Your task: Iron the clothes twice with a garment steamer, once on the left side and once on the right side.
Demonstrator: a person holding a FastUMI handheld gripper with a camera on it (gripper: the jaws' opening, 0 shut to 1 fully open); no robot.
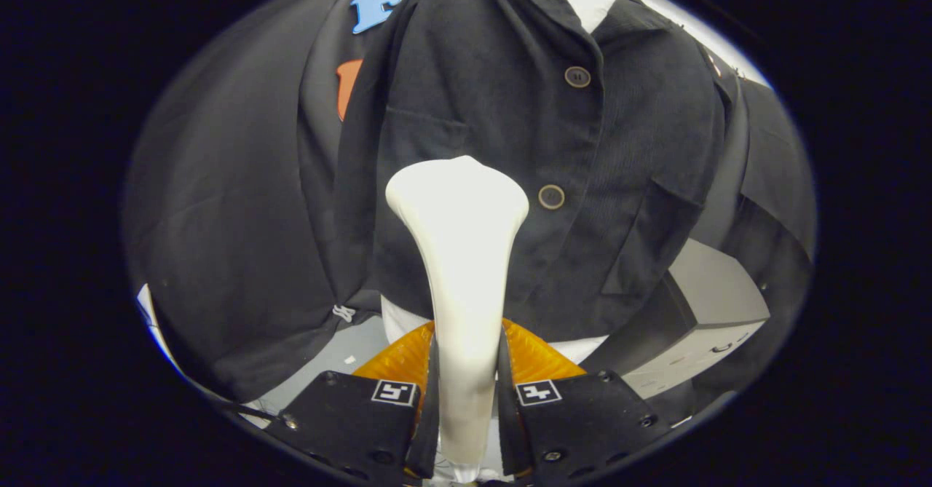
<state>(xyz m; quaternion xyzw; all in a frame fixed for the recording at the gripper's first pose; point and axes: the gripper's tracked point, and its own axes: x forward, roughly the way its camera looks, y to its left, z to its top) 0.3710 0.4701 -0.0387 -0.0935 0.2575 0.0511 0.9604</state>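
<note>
a white garment steamer (459,254) stands up between the two fingers of the gripper (464,400), its slim neck widening to a broad flat head that sits against the front of a dark jacket (510,145); the fingers are nearly closed, one pressing each side of the steamer's neck, so the tool is firmly held; the head rests low on the jacket's left front panel, just beside the lower button (551,196), with an upper button (577,76) further up the placket; the steamer looks smooth, rigid and probably light, slippery plastic, best taken around the narrow neck where it is now; the jacket is soft, ribbed cloth that will yield and swing under pressure; it hangs over something white, possibly a mannequin form, though this is hard to tell; a pale grey box (699,327) sits beyond the jacket's hem, to the right.
</note>
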